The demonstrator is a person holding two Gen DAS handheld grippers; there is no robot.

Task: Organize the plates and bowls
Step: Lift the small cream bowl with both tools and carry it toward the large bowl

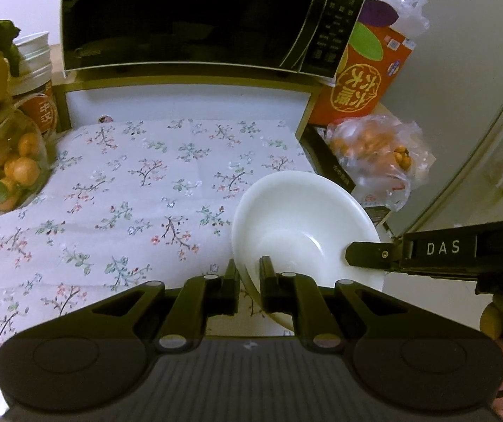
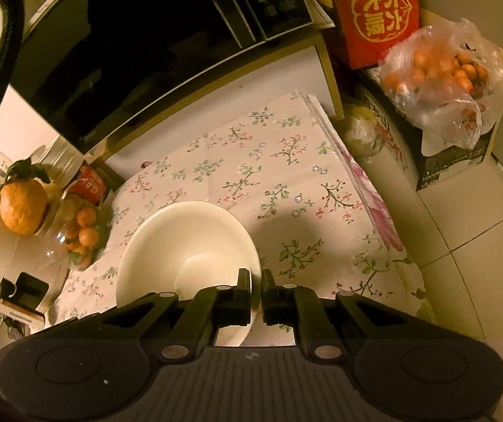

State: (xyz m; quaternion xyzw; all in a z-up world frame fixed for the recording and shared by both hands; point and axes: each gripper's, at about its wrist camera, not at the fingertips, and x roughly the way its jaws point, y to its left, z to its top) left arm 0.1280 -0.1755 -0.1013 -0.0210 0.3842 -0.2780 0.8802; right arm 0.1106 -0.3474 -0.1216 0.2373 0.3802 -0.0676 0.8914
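Left wrist view: the left tongs (image 1: 249, 274) are clamped on the near rim of a white bowl (image 1: 300, 218). The right tongs (image 1: 351, 255) pinch its rim from the side. In the right wrist view, the right tongs (image 2: 255, 283) grip the bowl (image 2: 188, 242) the same way. The bowl seems lifted above the flowery cloth (image 1: 128, 183), near its right edge. It is round, so it has no long side. Its open mouth faces up, tipped a little. To do this well, keep both grips tight and move both hands together, level, so it does not slip. Farther back sit the jar (image 1: 8, 161) and the microwave (image 1: 188, 17).
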